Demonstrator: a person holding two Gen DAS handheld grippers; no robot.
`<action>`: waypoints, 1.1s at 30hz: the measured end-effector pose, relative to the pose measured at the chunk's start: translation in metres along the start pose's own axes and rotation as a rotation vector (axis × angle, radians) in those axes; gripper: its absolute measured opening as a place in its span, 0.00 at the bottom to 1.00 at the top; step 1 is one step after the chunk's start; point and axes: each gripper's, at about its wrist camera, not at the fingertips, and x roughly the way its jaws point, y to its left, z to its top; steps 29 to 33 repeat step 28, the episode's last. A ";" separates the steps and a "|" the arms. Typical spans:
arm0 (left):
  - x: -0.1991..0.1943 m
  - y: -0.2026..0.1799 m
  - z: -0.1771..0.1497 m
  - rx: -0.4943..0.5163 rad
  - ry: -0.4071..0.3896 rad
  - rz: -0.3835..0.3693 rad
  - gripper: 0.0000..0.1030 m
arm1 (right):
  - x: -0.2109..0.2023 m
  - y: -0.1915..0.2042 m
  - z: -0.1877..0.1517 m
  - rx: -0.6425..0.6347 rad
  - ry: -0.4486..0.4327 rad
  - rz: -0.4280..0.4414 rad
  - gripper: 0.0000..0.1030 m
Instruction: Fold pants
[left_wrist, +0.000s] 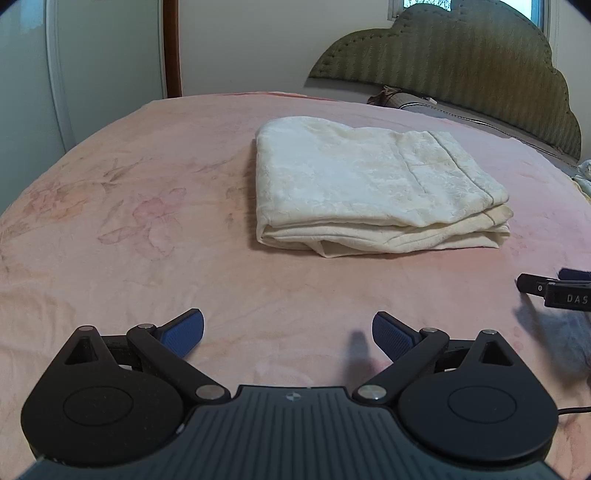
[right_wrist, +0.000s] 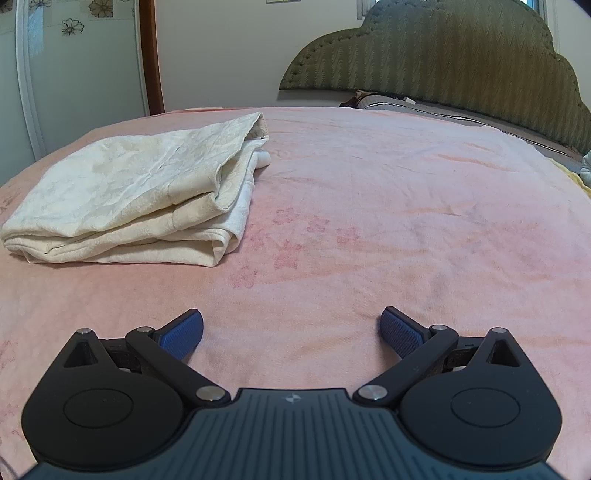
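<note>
Two grippers hover low over a pink blanket (left_wrist: 129, 221) with a faint flower print, and neither one holds anything. From the left wrist camera, the left gripper (left_wrist: 288, 334) has its blue-padded fingers (left_wrist: 184, 332) spread wide apart, with only bare blanket between them. The cream pants (left_wrist: 365, 184) lie ahead of it and a little to its right, folded into a thick, roughly rectangular bundle with several layers stacked at the near edge; they rest flat on the blanket, well apart from the fingers. At the right edge of that same view, part of the right gripper (left_wrist: 554, 290) pokes in, black with a blue pad, close to the blanket surface.

From the right wrist camera, the right gripper (right_wrist: 291, 332) is likewise spread open, its blue pads (right_wrist: 402, 332) apart and empty. Here the pants (right_wrist: 136, 192) sit ahead and to the left, with the looser open ends of the bundle facing the middle of the bed and one top layer slightly lifted at the far corner.

Beyond the blanket stands an olive-green quilted headboard (right_wrist: 443, 59) with a scalloped top, and a grey pillow (right_wrist: 406, 105) lies along its base. To the left, a pale door (right_wrist: 81, 66) with flower decals and a brown wooden frame (right_wrist: 149, 55) meet the wall
</note>
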 end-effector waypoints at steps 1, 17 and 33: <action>-0.002 -0.002 -0.001 0.008 -0.002 0.001 0.96 | -0.004 0.003 0.002 0.037 0.030 -0.012 1.00; -0.008 -0.007 -0.007 0.029 0.000 0.010 0.96 | -0.094 0.127 -0.024 -0.035 -0.012 0.097 1.00; -0.017 0.003 -0.006 0.027 -0.072 -0.012 0.97 | -0.091 0.137 -0.037 -0.065 0.032 0.117 1.00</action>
